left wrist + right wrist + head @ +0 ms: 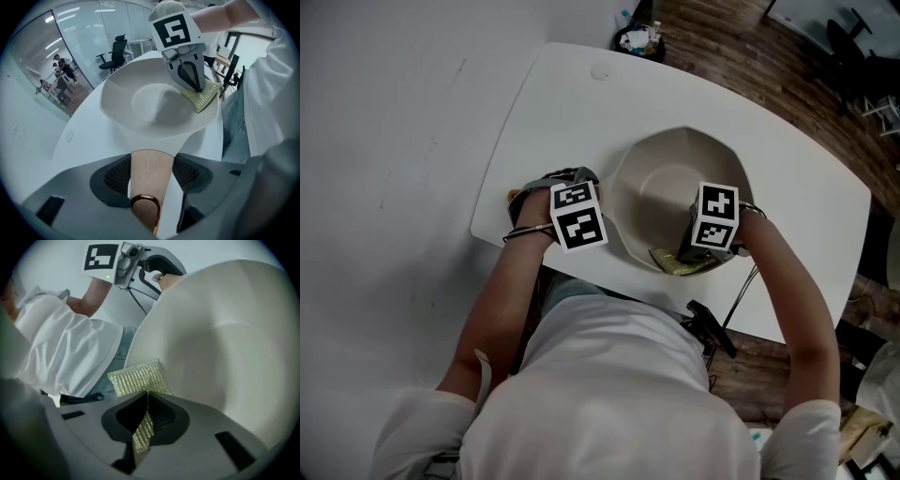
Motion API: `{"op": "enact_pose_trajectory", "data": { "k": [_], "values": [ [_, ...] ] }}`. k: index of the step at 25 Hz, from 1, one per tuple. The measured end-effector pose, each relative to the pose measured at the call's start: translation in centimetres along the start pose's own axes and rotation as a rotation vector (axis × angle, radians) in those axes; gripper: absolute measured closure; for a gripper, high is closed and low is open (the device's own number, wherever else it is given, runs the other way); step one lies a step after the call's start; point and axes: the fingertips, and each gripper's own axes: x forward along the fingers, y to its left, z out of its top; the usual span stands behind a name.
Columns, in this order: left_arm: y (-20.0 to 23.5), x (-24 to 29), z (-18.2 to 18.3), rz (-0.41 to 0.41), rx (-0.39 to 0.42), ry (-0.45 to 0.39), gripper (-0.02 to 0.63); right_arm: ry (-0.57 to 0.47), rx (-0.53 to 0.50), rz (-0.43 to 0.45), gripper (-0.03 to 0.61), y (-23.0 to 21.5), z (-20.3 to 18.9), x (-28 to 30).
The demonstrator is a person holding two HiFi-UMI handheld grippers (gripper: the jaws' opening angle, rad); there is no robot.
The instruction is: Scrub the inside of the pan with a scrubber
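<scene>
A cream faceted pan (670,183) sits on the white table (562,103). My left gripper (574,187) is at the pan's left side. In the left gripper view its jaws (150,161) are shut on the pan's wooden handle (148,171), which ends in a copper ring. My right gripper (698,251) is over the pan's near rim, shut on a yellow-green mesh scrubber (680,263). In the right gripper view the scrubber (138,378) is pinched between the jaws (147,397) and lies flat against the pan's inner wall (225,343). The left gripper view shows the right gripper (190,70) and scrubber (204,96) inside the pan (140,103).
The table's near edge runs just below the pan. A bin with bottles (639,39) stands on the wooden floor past the far edge. A black clamp-like object (708,326) sits by my waist. An office chair (115,51) and people (61,70) are behind glass.
</scene>
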Motion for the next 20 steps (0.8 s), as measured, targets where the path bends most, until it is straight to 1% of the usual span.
{"op": "enact_pose_trajectory", "data": {
  "k": [4,13,20],
  "values": [
    [0.0,-0.1,0.1,0.000,-0.001,0.004,0.337,0.071,0.006,-0.046,0.552,-0.3,-1.2,-0.5],
    [0.0,0.0,0.2,0.004,0.006,0.010,0.337,0.137,0.042,-0.134,0.552,-1.0,-3.6,-1.7],
    [0.0,0.1,0.2,0.004,0.011,0.010,0.337,0.238,0.060,-0.221,0.552,-2.0,-5.6,-2.9]
  ]
}}
